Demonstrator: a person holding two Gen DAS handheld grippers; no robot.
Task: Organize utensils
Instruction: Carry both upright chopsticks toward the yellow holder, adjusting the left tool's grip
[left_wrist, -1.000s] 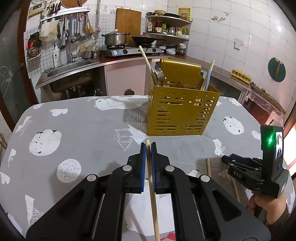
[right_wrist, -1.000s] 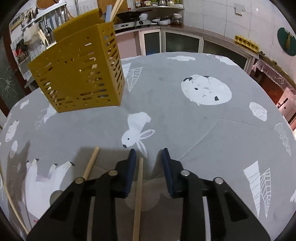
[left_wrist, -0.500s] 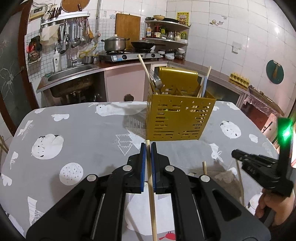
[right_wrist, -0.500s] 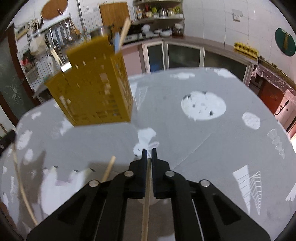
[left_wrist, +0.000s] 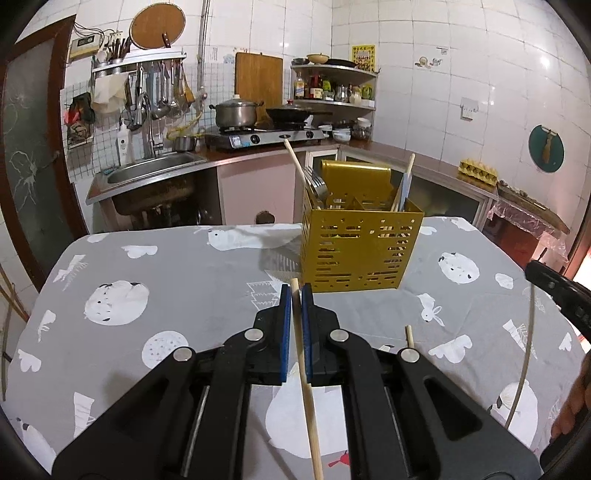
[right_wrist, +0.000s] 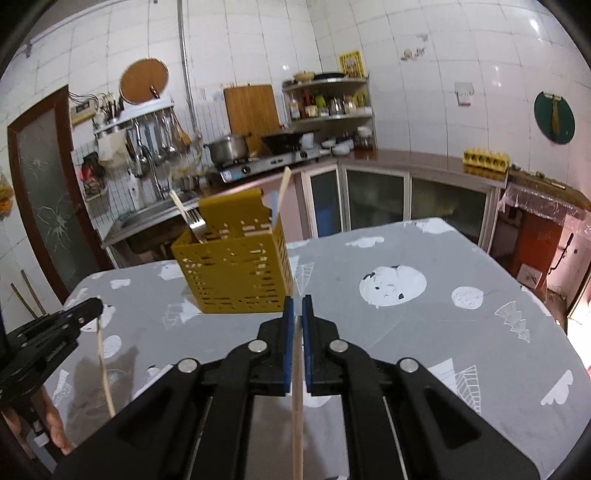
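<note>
- Left hand-held gripper (left_wrist: 295, 295) pinches a pale wooden chopstick (left_wrist: 306, 387); right hand-held gripper (right_wrist: 294, 306) pinches another (right_wrist: 297, 406), both above the tabletop (left_wrist: 184, 266).
- Yellow perforated metal utensil caddy (left_wrist: 358, 251) stands ahead, already crowded.
- Risk: either long stick may pivot in its narrow pinch and miss a compartment.

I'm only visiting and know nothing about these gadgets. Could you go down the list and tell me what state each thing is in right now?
Left gripper: shut on a chopstick.
Left chopstick: clamped, lifted off the table.
Right gripper: shut on a chopstick.
Right chopstick: clamped, lifted.
Yellow caddy: upright on the tablecloth, holding a fork and chopsticks.
Loose chopstick: lying on the table.
</note>
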